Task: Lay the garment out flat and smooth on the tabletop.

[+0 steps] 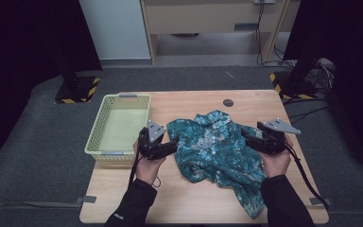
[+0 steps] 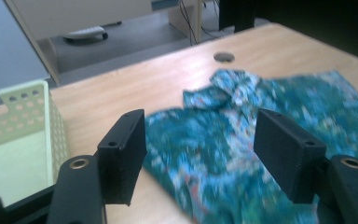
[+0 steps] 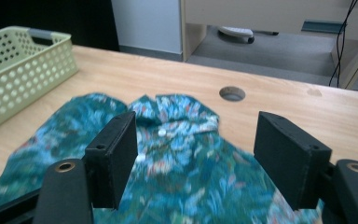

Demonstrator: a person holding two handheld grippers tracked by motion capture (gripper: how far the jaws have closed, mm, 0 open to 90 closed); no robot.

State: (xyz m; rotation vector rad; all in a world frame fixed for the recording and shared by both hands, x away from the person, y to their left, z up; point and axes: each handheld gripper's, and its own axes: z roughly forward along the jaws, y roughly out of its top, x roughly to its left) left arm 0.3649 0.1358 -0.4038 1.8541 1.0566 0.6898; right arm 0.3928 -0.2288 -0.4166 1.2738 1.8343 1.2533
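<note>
My left claw (image 1: 170, 147) and right claw (image 1: 246, 137) both stand open and empty either side of the crumpled teal shirt (image 1: 215, 146) lying between them on the counter (image 1: 179, 198), so a careless close could pinch several bunched layers together.

Lab recording bay: black curtains (image 1: 23, 42), hazard-taped stand bases (image 1: 78, 90), floor cables (image 1: 319, 71), wooden table (image 1: 189, 101).

One shirt (image 1: 217, 146), one basket (image 1: 105, 150), seemingly.

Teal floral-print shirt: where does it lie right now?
In the high view the teal floral-print shirt lies crumpled on the wooden table, right of the pale green perforated basket.
</note>
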